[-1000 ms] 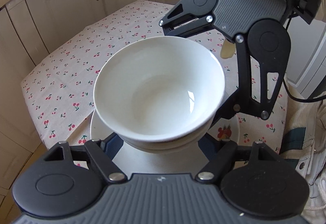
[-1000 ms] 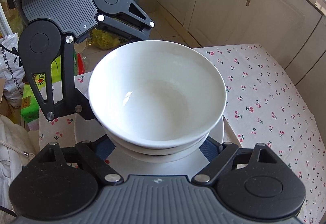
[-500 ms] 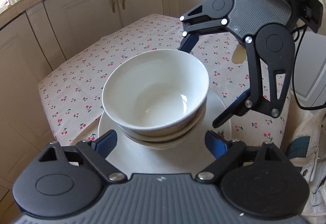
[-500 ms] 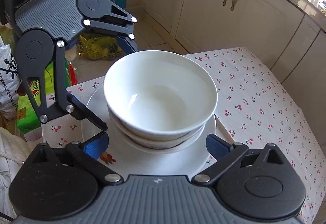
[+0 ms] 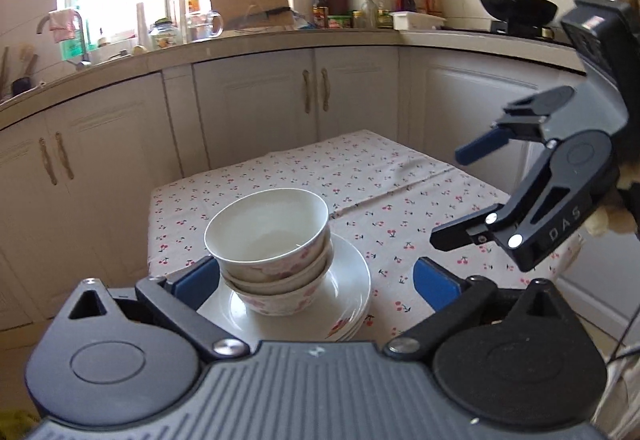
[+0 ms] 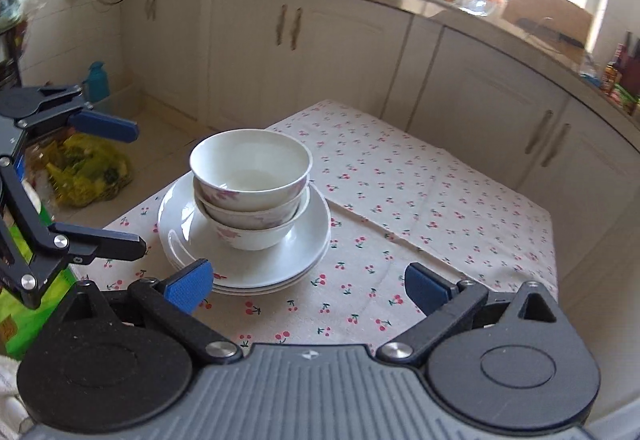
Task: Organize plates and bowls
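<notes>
White china fills the near corner of your table (image 6: 440,200): three bowls (image 6: 250,176) nested one inside another, rims up, standing on a pile of plates (image 6: 280,260). The right-wrist view shows about three plate rims; the exact count is hard to tell. The bowls carry pink flower prints on their outer walls. The pile sits on a cherry-print tablecloth (image 5: 360,180), close to the table edge nearest you.

Your left gripper (image 5: 316,276) is spreading its jaws, which already stand wide, with nothing pressed by its blue pads (image 5: 196,280); the pile lies ahead of it and slightly left of centre, apart from both fingers. Your right gripper (image 6: 308,284) stands fully spread and empty; the pile lies ahead and to its left, just beyond the left pad (image 6: 188,286). Each gripper appears in the other's view, flanking the pile without touching it.
</notes>
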A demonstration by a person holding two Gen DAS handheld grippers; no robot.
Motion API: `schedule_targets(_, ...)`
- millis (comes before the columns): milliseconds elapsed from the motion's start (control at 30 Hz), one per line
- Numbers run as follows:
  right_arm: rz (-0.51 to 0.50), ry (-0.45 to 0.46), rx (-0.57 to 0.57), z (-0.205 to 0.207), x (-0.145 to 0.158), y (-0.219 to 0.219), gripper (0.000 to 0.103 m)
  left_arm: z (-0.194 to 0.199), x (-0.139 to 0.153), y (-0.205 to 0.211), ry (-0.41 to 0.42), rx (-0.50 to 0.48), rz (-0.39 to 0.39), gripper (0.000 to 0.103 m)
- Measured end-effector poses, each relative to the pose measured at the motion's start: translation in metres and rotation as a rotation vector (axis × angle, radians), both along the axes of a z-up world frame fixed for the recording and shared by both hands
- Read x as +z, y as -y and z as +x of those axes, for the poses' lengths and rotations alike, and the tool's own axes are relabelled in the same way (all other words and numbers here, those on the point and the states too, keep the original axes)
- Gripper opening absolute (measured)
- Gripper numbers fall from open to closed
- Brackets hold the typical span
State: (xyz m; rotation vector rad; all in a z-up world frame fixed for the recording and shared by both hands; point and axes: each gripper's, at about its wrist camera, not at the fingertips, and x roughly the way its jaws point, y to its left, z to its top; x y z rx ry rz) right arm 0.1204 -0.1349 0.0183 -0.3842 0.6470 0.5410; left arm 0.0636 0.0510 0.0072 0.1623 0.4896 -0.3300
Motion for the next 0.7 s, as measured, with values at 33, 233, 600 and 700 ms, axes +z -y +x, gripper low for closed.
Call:
schedule_targets(33, 0.019, 0.011, -0.054, -0.009, 0.001, 0.005, 0.103, -0.005, 0.002, 0.007, 0.007, 0.049, 0.006, 0.102)
schedule_targets(233, 0.078, 0.042, -0.321, -0.039, -0.002, 0.027, 0.103, -0.024, 0.012, 0.019, -0.069, 0.284, -0.161, 0.102)
schedule_targets(600, 0.139, 0.095, -0.415, -0.085, 0.009, 0.041, 0.103, -0.060, 0.012, 0.040, 0.010, 0.354, -0.081, 0.102)
schedule_targets(700, 0.136, 0.104, -0.420, -0.090, 0.010, 0.040, 0.103, -0.063, 0.013, 0.042, 0.019, 0.351, -0.073, 0.102)
